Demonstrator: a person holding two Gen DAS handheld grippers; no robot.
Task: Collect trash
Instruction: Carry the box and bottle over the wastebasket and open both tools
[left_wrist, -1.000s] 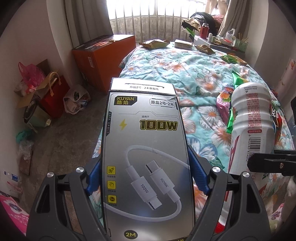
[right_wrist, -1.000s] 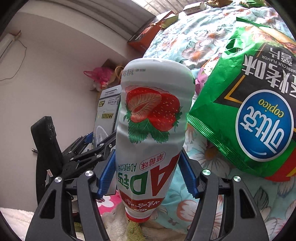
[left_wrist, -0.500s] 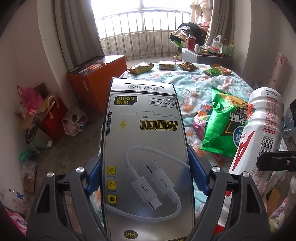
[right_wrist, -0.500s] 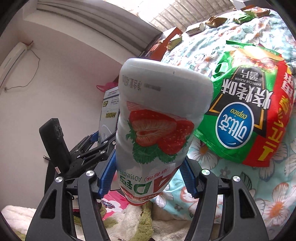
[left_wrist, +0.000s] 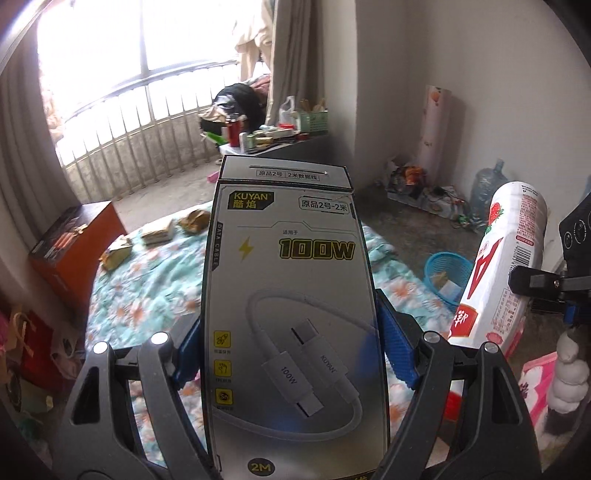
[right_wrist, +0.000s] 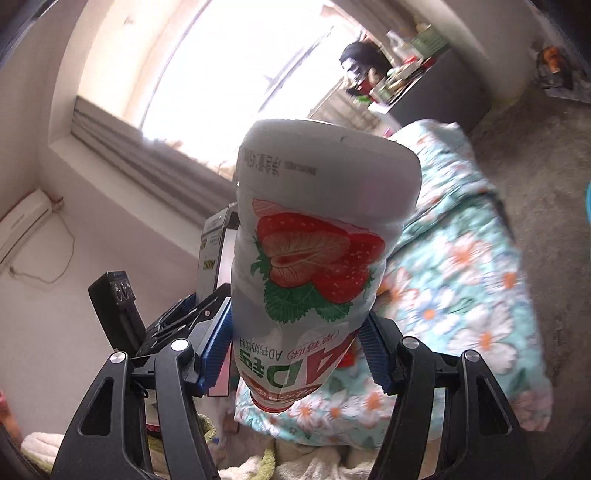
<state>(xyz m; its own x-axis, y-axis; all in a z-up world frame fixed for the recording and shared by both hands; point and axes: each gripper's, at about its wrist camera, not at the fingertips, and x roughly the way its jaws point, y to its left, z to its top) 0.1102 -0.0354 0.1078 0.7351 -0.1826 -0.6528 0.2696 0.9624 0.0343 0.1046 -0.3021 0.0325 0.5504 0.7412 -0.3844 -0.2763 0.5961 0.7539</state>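
Left gripper: blue pads pressed against both long edges of a grey cable box, clamped tight. Box stands upright between the fingers, printed face toward the camera, marked "100W" and "2M", with a picture of a white cable.

Right gripper: closed on the lower part of a white strawberry drink bottle. Blue pads meet it on both sides. Label text reads upside down in the right wrist view and the cap end points toward the camera, so the bottle is held inverted. In the left wrist view the same bottle shows at the right edge, tilted, with the right gripper's black frame across it.

Beyond the box: a bed with a teal floral cover. Three crumpled snack wrappers lie near its far end. An orange carton stands on the floor at the bed's left side. A blue basket sits on the floor to the right of the bed, beside the bottle in the left wrist view, with some paper scraps inside.

Farther back: a cluttered worktop under the barred window, and a water jug against the right wall.
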